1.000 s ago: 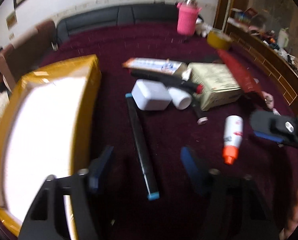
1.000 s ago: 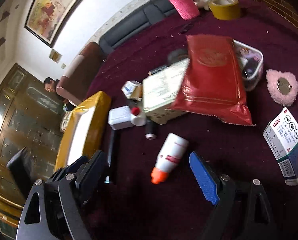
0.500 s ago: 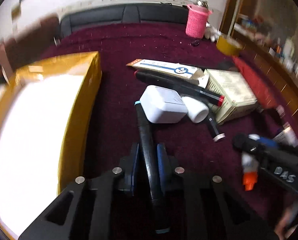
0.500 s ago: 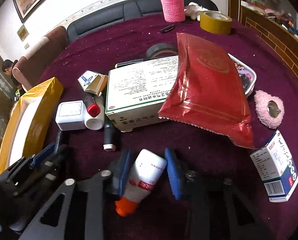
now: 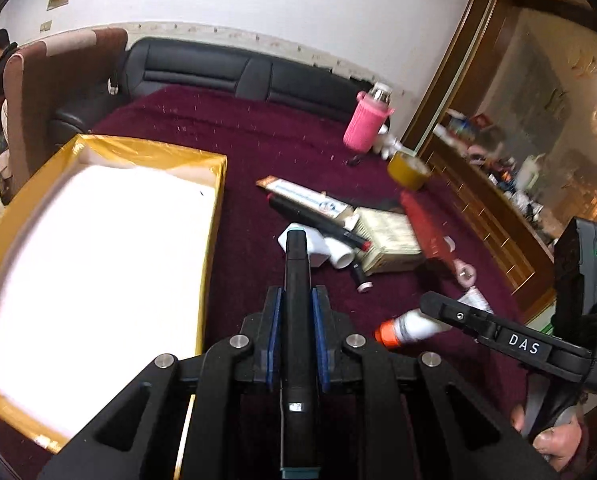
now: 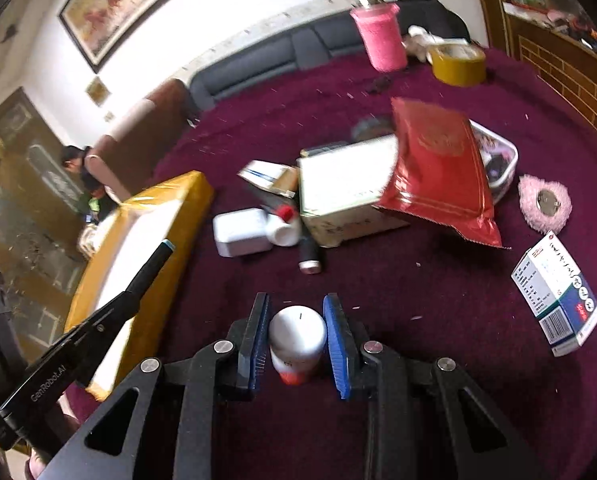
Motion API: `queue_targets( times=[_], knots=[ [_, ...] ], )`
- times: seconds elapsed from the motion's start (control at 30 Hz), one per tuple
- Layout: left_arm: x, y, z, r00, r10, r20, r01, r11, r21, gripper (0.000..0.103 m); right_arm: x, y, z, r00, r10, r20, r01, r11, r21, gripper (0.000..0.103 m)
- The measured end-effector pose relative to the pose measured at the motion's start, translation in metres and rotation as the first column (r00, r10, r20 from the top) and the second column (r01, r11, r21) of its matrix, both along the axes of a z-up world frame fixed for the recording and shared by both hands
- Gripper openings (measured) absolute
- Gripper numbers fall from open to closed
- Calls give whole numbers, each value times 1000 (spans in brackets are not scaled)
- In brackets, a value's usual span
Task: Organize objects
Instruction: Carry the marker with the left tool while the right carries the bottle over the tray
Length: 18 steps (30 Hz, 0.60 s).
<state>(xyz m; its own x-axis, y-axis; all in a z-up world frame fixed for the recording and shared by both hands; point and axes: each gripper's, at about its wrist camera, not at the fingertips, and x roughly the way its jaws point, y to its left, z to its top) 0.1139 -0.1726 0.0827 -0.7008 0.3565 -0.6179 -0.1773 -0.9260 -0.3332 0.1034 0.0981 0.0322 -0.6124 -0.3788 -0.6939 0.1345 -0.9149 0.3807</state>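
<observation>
Left gripper jaws clamp the black marker. Right gripper jaws, just closing, grip the white bottle above the table.

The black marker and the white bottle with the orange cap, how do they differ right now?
The black marker is long, thin and dark with teal ends; the white bottle is short, fat and pale with an orange cap. The marker is clamped in the left tool, the bottle in the right tool. Both are gripped and off the cloth.
</observation>
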Motion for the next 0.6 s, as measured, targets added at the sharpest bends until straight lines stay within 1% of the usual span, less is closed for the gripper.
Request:
queue_targets(
  times=[0.13,0.27,0.3,0.33,0.37,0.43,0.53,0.57,0.6],
  knots=[
    [29,-21,38,996,36,-84,-33,999,36,14,18,-17,30,997,41,-71,-41,999,5,30],
    [54,-40,86,982,52,-179,-42,997,61,14,39,-35,75,980,111,-163,-111,994,13,30],
    [61,-44,102,977,51,-209,-38,997,64,14,43,-38,88,974,131,-183,-130,991,13,30],
    [70,-50,124,965,50,-256,-37,998,57,14,48,-43,102,967,150,-206,-151,988,15,30],
    [75,-53,137,958,51,-283,-39,998,50,14,52,-48,121,956,174,-236,-176,984,15,30],
    [85,-62,176,935,50,-351,-40,999,35,14,58,-56,159,934,220,-281,-231,973,-5,30],
    [89,-76,226,906,47,-421,-48,999,9,15,62,-68,207,905,270,-328,-295,955,-25,30],
    [89,-79,238,901,47,-432,-53,999,-3,15,62,-76,227,894,292,-341,-318,948,-20,30],
    [86,-82,251,897,48,-440,-62,998,-17,15,60,-82,239,887,308,-345,-333,943,-15,30]
  ],
)
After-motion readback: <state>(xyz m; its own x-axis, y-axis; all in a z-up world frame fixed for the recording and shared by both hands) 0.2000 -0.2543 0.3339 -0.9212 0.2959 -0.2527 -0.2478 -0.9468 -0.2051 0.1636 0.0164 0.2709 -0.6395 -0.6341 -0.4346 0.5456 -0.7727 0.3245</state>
